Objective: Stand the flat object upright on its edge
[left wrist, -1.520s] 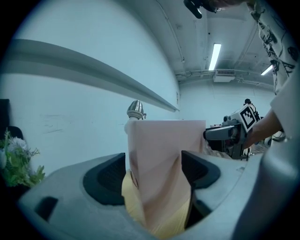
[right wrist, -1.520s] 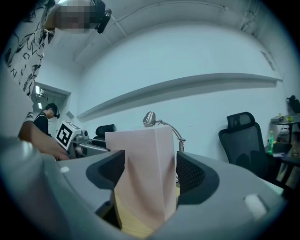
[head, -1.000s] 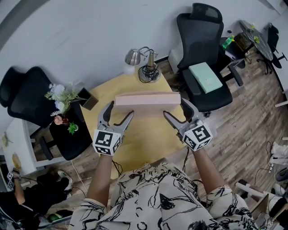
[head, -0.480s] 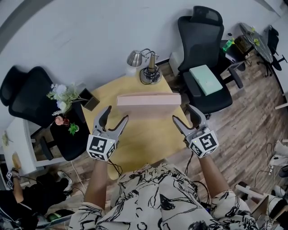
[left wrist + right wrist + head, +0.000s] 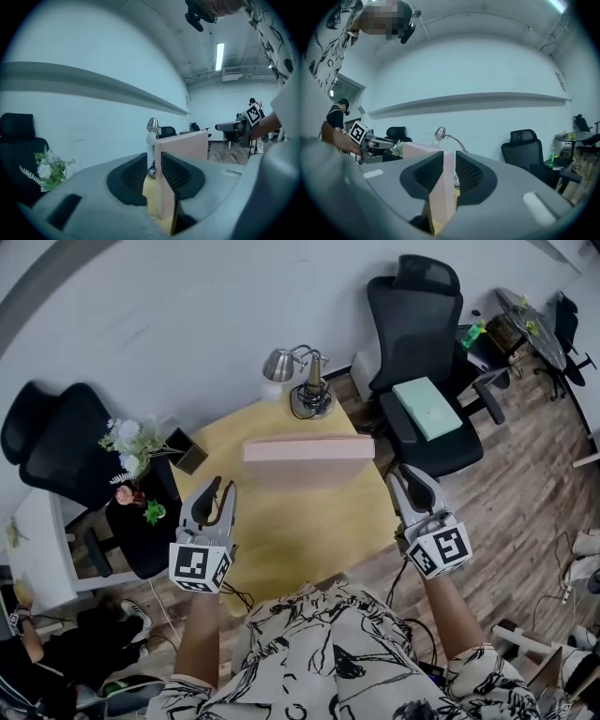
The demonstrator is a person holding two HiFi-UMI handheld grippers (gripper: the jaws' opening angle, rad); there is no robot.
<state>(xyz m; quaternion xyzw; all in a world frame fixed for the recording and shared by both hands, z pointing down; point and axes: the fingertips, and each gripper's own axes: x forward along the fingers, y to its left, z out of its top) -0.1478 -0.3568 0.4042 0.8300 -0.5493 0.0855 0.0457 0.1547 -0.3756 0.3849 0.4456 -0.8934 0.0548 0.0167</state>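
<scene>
The pink box stands upright on its long edge towards the 12 o'clock side of the yellow table, with the lamp beyond it. My left tongs hang at its 8 o'clock and my right tongs at its 4 o'clock, both apart from it. Both pairs of jaws have just been closing down to a narrow slit, with nothing between them.

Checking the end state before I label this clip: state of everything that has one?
Pink box: upright on its long edge on the table, touched by neither gripper.
Left gripper: jaws just closed to a slit, empty.
Right gripper: jaws just closed to a slit, empty.
Lamp: upright; lit or not unclear.
Green box: flat on the seat of the chair.
</scene>
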